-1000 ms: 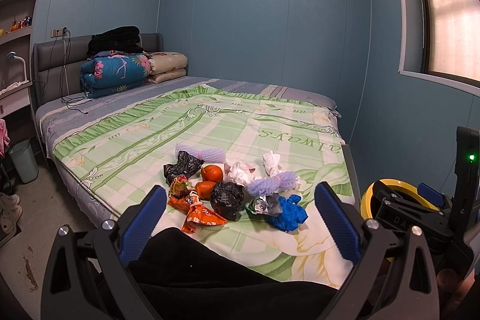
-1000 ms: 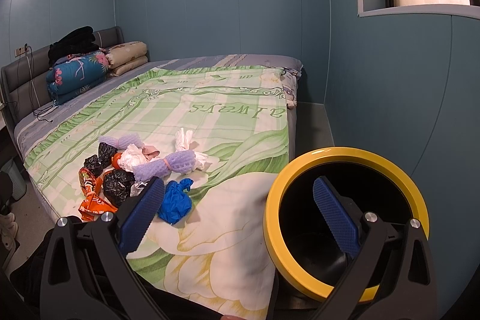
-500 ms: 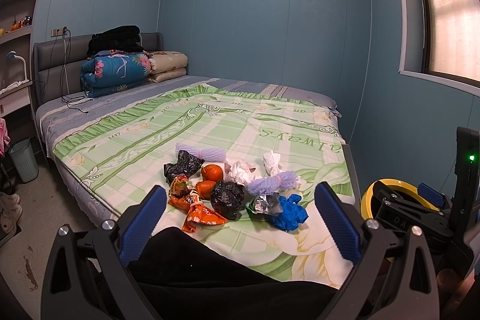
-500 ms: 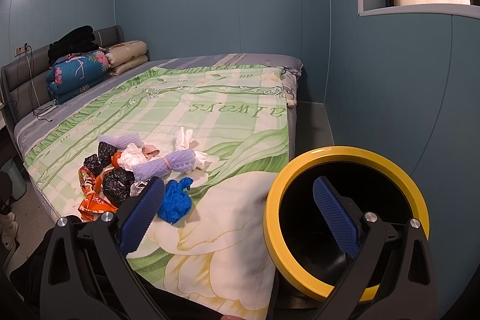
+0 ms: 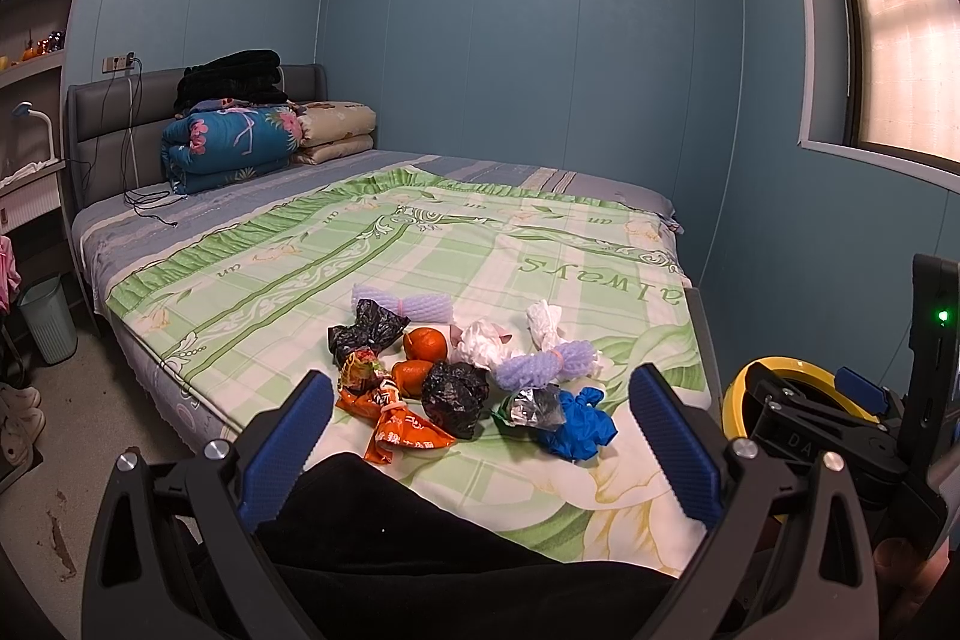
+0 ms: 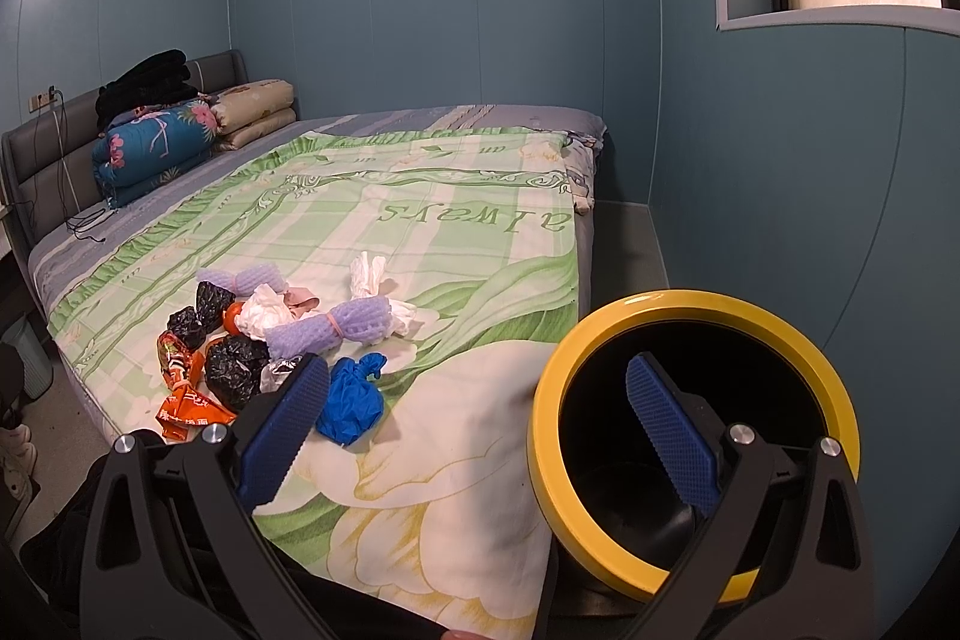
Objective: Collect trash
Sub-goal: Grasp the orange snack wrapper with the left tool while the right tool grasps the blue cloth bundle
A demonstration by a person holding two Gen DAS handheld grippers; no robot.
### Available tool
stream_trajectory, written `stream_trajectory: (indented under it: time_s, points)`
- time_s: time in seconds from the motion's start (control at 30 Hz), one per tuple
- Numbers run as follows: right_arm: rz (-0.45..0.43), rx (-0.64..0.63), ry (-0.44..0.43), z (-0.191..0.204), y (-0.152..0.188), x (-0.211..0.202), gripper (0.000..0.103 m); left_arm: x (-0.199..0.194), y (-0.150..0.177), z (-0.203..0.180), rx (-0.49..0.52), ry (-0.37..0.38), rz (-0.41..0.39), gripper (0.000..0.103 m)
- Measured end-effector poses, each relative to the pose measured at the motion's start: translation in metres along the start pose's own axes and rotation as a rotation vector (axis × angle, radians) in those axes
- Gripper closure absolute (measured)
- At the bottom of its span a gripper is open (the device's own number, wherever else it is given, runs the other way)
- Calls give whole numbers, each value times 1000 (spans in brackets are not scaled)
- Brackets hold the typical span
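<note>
- Two grippers, the left (image 5: pixel 480 436) and the right (image 6: pixel 477 424), hang short of the bed (image 5: pixel 420 244), each with fingers spread wide and nothing between them.
- The trash (image 5: pixel 462 376) lies bunched near the bed's near edge: black bags, orange wrappers, white tissue, lilac foam netting and a blue wad (image 6: pixel 351 400).
- The bin (image 6: pixel 690 436), yellow-rimmed and dark inside, stands just beside the bed's corner; the right gripper's right finger shows in front of its mouth.
- Nothing looks collected yet, so this seems the opening step.
- Next likely calls for reaching forward, closing on one soft piece, perhaps the blue wad nearest the bin, then carrying it over the rim.
</note>
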State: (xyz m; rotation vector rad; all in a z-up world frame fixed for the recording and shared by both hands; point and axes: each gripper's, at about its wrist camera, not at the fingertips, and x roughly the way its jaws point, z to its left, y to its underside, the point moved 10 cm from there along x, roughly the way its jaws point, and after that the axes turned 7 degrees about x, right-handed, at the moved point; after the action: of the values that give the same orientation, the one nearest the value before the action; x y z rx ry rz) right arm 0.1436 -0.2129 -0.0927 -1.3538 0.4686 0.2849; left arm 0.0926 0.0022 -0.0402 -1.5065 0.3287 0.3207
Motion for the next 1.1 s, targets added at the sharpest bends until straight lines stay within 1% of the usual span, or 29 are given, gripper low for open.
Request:
stream_trajectory:
  time_s: [0.17, 0.2, 0.27, 0.33, 0.37, 0.53, 0.67, 0.73, 0.83, 0.93, 1.0, 1.1]
  points:
    - [-4, 4, 3, -1, -1, 0, 8, -3, 1, 1, -3, 2, 0, 8]
    - [-5, 6, 4, -2, 5, 1, 8, -3, 2, 2, -4, 2, 1, 8]
    - [-6, 9, 6, -4, 12, 4, 8, 1, 17, 7, -8, 3, 4, 8]
    - [-10, 10, 6, -9, 7, 5, 8, 1, 19, 9, -12, 8, 9, 8]
    - [-10, 10, 6, -5, 1, 6, 8, 2, 20, 10, -15, 9, 11, 8]
    - [-22, -21, 24, -3, -9, 16, 8, 8, 21, 20, -53, 15, 30, 8]
    - [-21, -53, 23, 2, -14, 27, 8, 23, 25, 32, -99, 18, 81, 8]
    - [5, -80, 12, 9, -12, 38, 8, 31, 30, 40, -125, 17, 114, 8]
    - [81, -116, -26, 23, -4, 60, 8, 42, 34, 51, -153, 16, 145, 8]
    - [179, -142, -69, 39, 12, 81, 8, 53, 37, 63, -175, 9, 172, 8]
    - [250, -155, -93, 49, 25, 96, 8, 64, 40, 71, -184, 11, 203, 8]
    - [317, -183, -115, 62, 41, 110, 8, 83, 43, 84, -174, -6, 243, 8]
